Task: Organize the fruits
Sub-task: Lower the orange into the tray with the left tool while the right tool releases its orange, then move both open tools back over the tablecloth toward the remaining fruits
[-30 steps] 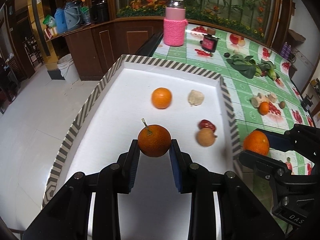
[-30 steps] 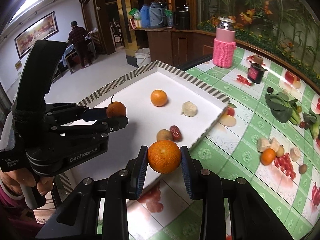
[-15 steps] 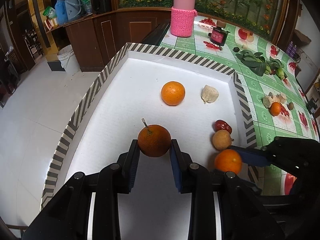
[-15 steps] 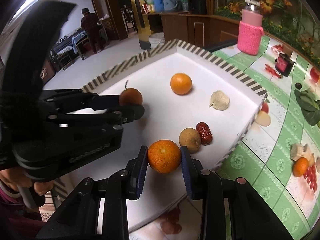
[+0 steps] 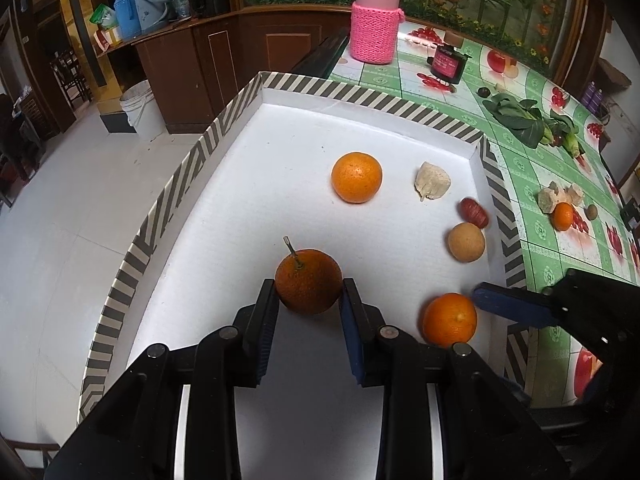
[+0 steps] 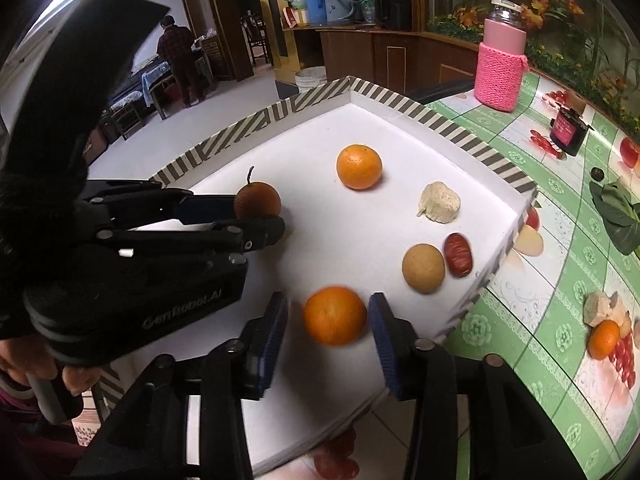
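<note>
My left gripper (image 5: 308, 300) is shut on a dark orange with a stem (image 5: 308, 286), low over the white tray (image 5: 240, 168); the same orange shows in the right wrist view (image 6: 257, 200). My right gripper (image 6: 328, 316) is open, its pads apart from a bright orange (image 6: 335, 315) that lies between them near the tray's front right; that orange shows in the left wrist view (image 5: 450, 319). Another orange (image 6: 359, 166), a pale lump (image 6: 439, 202), a tan round fruit (image 6: 423, 268) and a red date (image 6: 458, 255) lie in the tray.
On the green patterned table (image 6: 560, 240) right of the tray are a small orange (image 6: 604, 339) with pale chunks, leafy greens (image 5: 520, 120), a dark jar (image 6: 568, 132) and a pink-sleeved bottle (image 6: 501, 72). A person (image 6: 176, 60) stands far back.
My right gripper has opened and let go of the bright orange, which now lies in the tray. My left gripper has moved lower and forward, still holding the stemmed orange.
</note>
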`<state>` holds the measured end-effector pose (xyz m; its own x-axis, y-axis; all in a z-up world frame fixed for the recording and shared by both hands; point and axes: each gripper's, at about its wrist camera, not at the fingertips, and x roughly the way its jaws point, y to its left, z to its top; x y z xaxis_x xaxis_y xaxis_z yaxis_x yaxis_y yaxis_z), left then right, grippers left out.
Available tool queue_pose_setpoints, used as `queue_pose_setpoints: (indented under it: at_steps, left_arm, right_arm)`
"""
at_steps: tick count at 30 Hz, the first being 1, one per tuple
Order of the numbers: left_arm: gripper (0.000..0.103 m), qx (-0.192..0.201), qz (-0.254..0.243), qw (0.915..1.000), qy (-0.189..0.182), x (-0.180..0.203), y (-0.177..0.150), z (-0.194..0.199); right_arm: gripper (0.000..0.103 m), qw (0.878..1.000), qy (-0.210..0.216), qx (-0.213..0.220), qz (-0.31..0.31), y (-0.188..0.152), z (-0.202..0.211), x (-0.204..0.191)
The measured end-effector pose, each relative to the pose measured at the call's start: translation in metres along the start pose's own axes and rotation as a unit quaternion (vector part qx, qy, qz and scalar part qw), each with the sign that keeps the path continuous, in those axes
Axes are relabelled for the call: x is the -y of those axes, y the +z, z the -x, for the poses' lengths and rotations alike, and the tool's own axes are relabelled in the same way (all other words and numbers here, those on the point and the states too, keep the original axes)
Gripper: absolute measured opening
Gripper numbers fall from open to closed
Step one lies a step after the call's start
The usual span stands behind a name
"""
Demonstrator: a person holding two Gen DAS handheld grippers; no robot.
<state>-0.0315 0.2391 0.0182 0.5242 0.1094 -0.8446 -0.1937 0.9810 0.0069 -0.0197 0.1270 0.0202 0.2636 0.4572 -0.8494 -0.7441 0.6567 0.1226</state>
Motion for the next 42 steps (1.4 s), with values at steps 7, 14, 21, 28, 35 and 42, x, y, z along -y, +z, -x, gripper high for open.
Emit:
queue_pose_setpoints:
  at_steps: [7, 14, 21, 28, 35, 42]
  left_arm:
    - [0.063, 0.018, 0.006, 0.9998, 0.001, 0.002, -0.001, 0.011]
    - [0.070, 0.037, -0.001, 0.9993, -0.002, 0.018, -0.002, 0.026]
    - [0.070, 0.046, -0.012, 0.9987, -0.019, 0.040, -0.003, 0.038]
    - [0.070, 0.044, -0.035, 0.9976, -0.039, 0.075, -0.007, 0.043]
    - [0.070, 0.040, -0.060, 0.9954, -0.063, 0.113, -0.007, 0.043]
    - [0.070, 0.026, -0.087, 0.9921, -0.086, 0.150, -0.004, 0.036]
  right_arm:
    - [0.050, 0.999, -0.004, 0.029, -0.017, -0.009, 0.031, 0.008]
    - [0.060, 0.997, -0.022, 0.052, -0.049, -0.021, 0.061, 0.027]
    - [0.062, 0.995, -0.042, 0.056, -0.074, -0.041, 0.078, 0.049]
    - [0.063, 0.991, -0.060, 0.061, -0.104, -0.063, 0.095, 0.077]
    - [0.064, 0.985, -0.088, 0.064, -0.136, -0.089, 0.117, 0.109]
    - [0.064, 0.975, -0.121, 0.058, -0.176, -0.119, 0.135, 0.154]
